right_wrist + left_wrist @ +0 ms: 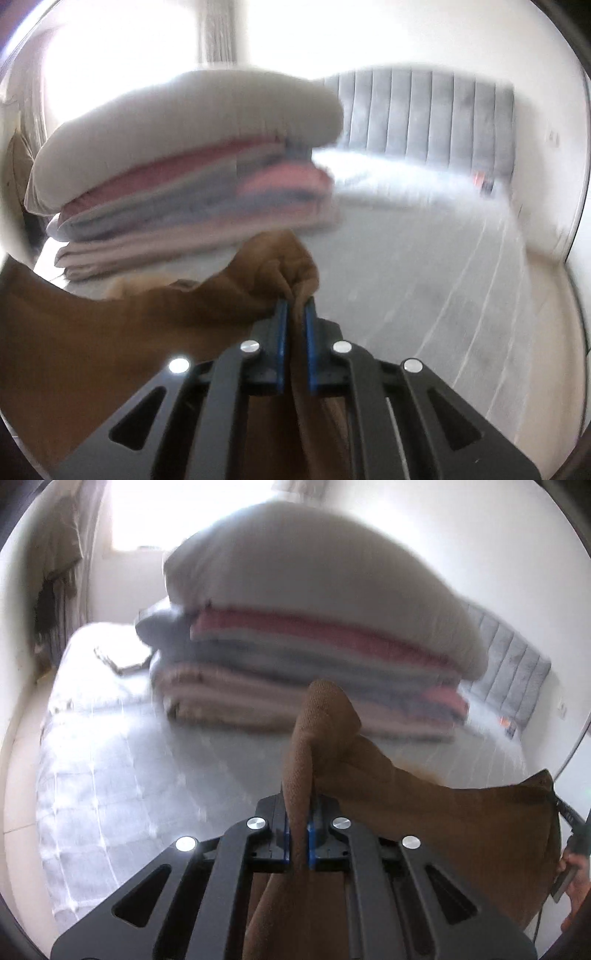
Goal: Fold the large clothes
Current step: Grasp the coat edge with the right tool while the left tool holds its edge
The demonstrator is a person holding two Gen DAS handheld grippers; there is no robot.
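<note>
A brown knitted garment [424, 812] hangs stretched between my two grippers above the bed. My left gripper [299, 812] is shut on one bunched edge of it, and a fold of the cloth sticks up past the blue pads [283, 834]. The cloth runs off to the right, where the other gripper's black tip [569, 814] holds its far corner. In the right wrist view my right gripper [295, 314] is shut on another bunched corner of the brown garment [110, 332], which spreads away to the left. Both views are blurred.
A tall stack of folded clothes [314, 664] in grey, pink and beige stands on the bed [129, 775], straight ahead and close. It appears at the left as the stack [184, 184] in the right wrist view. A grey padded headboard [424, 114] lies at the right, a bright window behind.
</note>
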